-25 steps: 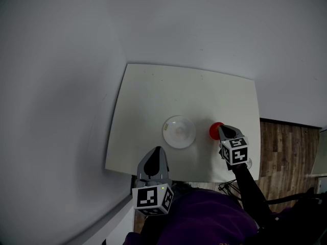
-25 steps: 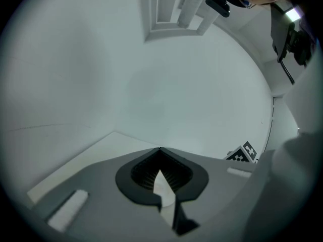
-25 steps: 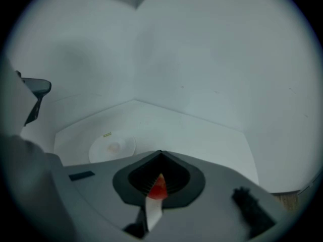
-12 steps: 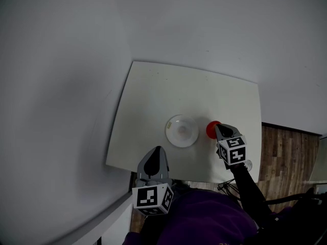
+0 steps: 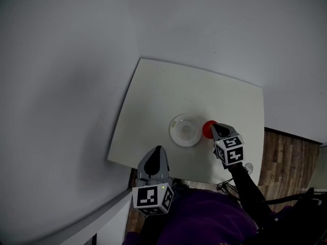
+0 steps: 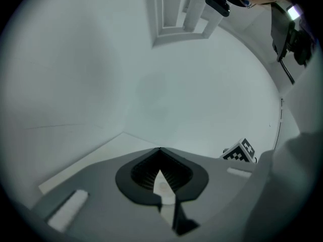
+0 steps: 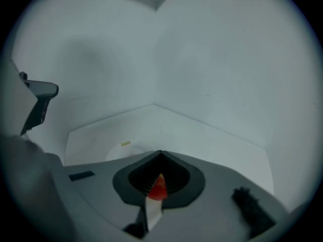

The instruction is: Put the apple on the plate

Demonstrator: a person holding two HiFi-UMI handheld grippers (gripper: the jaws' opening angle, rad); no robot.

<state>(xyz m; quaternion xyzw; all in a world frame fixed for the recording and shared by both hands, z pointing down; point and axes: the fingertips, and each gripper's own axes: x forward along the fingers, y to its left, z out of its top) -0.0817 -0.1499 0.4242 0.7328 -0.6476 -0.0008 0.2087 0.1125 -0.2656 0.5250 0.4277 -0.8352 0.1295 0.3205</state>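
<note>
Right gripper (image 5: 214, 128) pinches the red apple (image 5: 207, 129), just right of the white plate (image 5: 181, 131), mid-frame on the counter (image 5: 168, 91). Best: carry it left until centred over the plate, lower gently, then release. Left gripper (image 5: 156, 157) is pressed together and empty at lower centre.

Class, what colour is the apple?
Red; the apple shows best in the head view.

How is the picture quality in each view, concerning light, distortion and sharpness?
Head view: dim and grey, table edges bowed by the wide lens, only the apple vivid. Left gripper view: round black vignette, strong fisheye. Right gripper view: same vignette; the apple is a soft red sliver between the jaws.
</note>
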